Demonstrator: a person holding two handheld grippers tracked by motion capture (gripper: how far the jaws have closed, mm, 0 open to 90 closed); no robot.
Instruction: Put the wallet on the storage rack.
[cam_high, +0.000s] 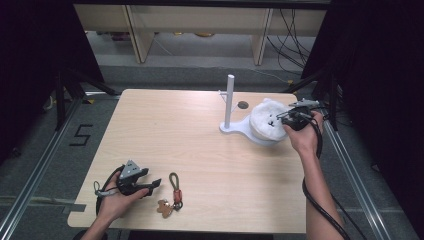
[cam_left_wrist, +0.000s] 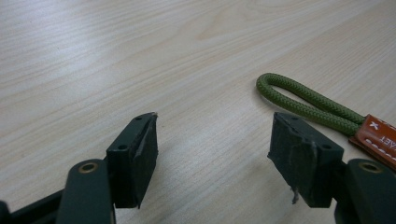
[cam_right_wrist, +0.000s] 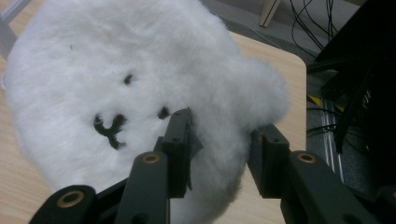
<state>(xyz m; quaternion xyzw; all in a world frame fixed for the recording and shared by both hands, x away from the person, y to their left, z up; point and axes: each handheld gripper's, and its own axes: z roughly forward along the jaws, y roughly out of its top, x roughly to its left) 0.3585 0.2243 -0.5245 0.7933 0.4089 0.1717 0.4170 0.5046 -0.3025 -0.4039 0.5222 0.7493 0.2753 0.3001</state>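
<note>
I am holding my left gripper at the lower left of the high view, jaws spread wide over bare table just beside the green-looped keychain. At the right, my right gripper is pinching the white plush toy's furry edge beside the white stand.

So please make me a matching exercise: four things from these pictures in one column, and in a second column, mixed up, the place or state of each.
Things:
1. white furry plush
2. green cord loop
3. white stand with a post
4. left claw

Places or states:
A. upright on the table, just left of the plush
B. open over bare wood
C. between the jaws of the right claw
D. flat on the table, joined to an orange tag

Pairs: 1-C, 2-D, 3-A, 4-B
</note>
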